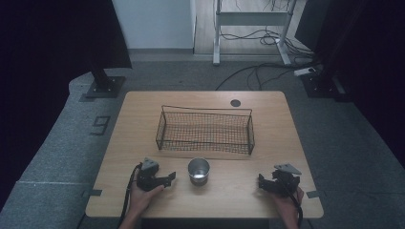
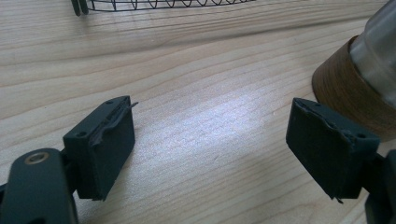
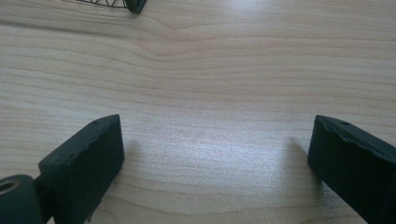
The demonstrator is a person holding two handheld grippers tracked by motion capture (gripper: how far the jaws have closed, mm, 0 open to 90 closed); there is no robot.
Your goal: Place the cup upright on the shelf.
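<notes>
A metal cup (image 1: 198,171) stands upright near the table's front edge, just in front of a black wire basket (image 1: 205,130). My left gripper (image 1: 171,178) rests on the table to the cup's left, open, with nothing between its jaws. In the left gripper view the cup (image 2: 369,70), steel above a brown band, stands just beyond my right-hand jaw, and the left gripper (image 2: 210,149) is spread wide over bare wood. My right gripper (image 1: 262,182) lies at the front right, well apart from the cup, also open and holding nothing (image 3: 215,154).
The wooden table (image 1: 143,114) has a dark round grommet (image 1: 235,102) at its back edge. A basket corner (image 3: 133,4) shows at the top of the right gripper view. Stand bases and cables lie on the grey floor beyond the table.
</notes>
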